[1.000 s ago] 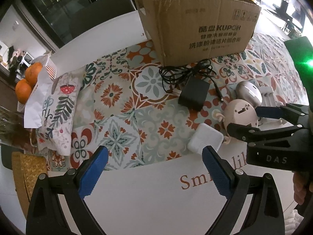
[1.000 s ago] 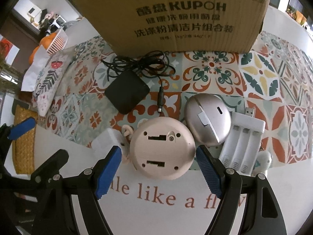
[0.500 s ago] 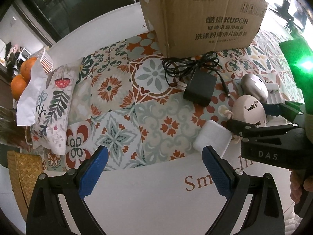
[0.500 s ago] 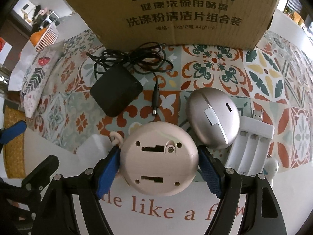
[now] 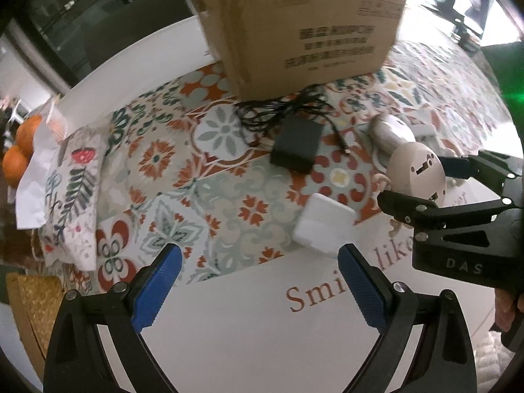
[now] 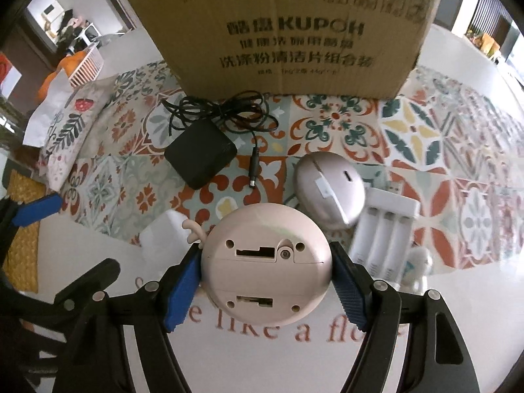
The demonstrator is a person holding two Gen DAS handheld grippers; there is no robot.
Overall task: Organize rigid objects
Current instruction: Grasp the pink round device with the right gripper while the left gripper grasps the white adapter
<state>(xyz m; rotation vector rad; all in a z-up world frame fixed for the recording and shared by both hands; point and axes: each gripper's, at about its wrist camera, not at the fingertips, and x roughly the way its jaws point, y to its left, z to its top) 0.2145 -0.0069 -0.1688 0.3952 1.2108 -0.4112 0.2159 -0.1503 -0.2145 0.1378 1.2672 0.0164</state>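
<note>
My right gripper is shut on a round pink device, its blue pads pressing both sides, underside facing the camera. It hangs just above the white mat. In the left wrist view the same device sits between the right gripper's black fingers at the right. My left gripper stands open over the mat with nothing between its fingers. A white square box lies just beyond its right finger. An open cardboard box stands at the back.
On the patterned runner lie a black adapter with a coiled cable, a silver oval device, a white battery charger and a small white figurine. A leaf-print pouch and oranges are at the left.
My right gripper closed its pads onto the round pink device and raised it slightly off the mat. The left gripper stayed open and drifted a little.
</note>
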